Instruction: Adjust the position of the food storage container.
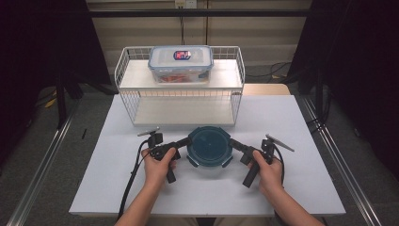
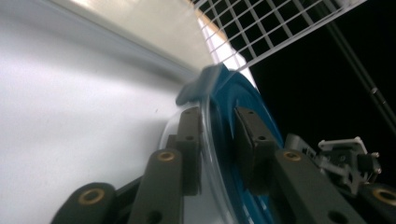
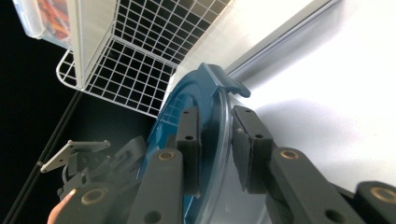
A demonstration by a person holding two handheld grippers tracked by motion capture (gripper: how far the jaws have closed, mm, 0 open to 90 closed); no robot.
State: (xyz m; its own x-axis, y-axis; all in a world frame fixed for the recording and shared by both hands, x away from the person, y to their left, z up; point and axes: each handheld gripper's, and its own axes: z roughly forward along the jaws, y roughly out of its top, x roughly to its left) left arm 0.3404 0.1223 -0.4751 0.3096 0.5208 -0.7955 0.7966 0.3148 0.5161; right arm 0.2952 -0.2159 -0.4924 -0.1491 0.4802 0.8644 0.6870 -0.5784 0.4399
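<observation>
On the white table (image 1: 291, 141), in front of a wire shelf rack (image 1: 181, 96), sits a round container with a teal clip lid (image 1: 209, 146). The left gripper (image 1: 186, 141) clamps its left rim between both pads; the right gripper (image 1: 233, 142) clamps the opposite rim. To lift well, raise both hands together, keeping it level.

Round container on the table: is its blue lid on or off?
On. The blue lid sits flat on the round container; its rim tab hangs over the clear wall.
</observation>
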